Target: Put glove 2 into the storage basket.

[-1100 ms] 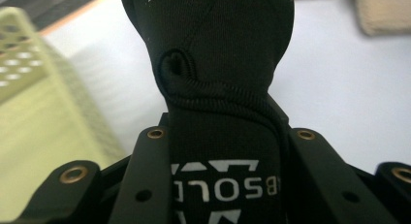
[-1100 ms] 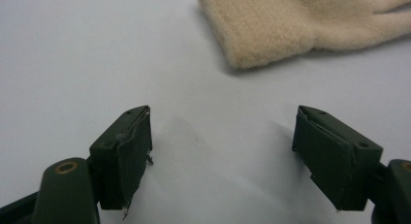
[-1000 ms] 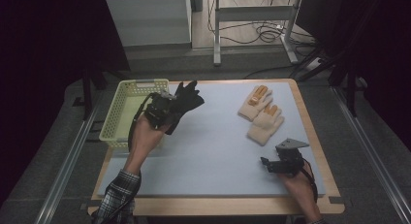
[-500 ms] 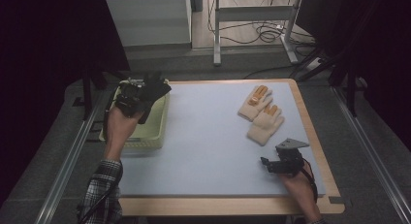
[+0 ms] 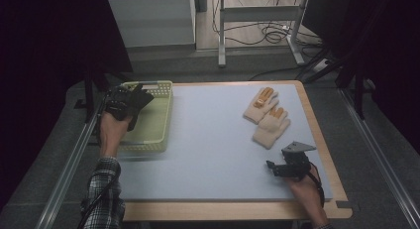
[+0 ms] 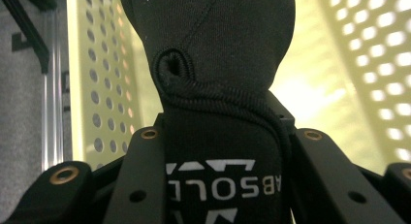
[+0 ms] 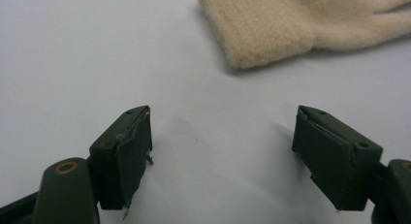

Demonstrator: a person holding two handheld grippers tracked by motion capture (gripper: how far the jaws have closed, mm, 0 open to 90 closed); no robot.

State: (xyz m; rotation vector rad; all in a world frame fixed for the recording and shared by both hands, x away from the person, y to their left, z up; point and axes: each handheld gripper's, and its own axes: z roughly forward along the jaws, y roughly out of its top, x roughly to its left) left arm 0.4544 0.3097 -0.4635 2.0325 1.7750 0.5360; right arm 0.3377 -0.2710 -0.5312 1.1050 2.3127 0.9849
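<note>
Over at the table's left edge, the left gripper (image 5: pixel 130 103) hangs above the pale green basket (image 5: pixel 157 121), its jaws clamped on a black glove (image 5: pixel 140 96). From the left gripper view the glove (image 6: pixel 220 83) is pinched at its cuff between the 2 black jaws, which have just been easing apart a little though the fabric is not yet free, and the basket's (image 6: pixel 104 88) perforated wall and floor lie right behind it. My guess is that the job is sorting gloves into the basket, and this one is at the point of being let go inside.

Across the blue mat, 2 cream gloves (image 5: pixel 267 119) with orange patches lie side by side and touching near the far right corner, untouched. The right gripper (image 5: pixel 277 168) rests low on the mat near the front right, well apart from the basket and close to the nearer cream glove (image 7: pixel 310 25), its jaws spread wide with nothing between them.

So 1 glove is nearly delivered, I'd say, and 2 are left to fetch.
</note>
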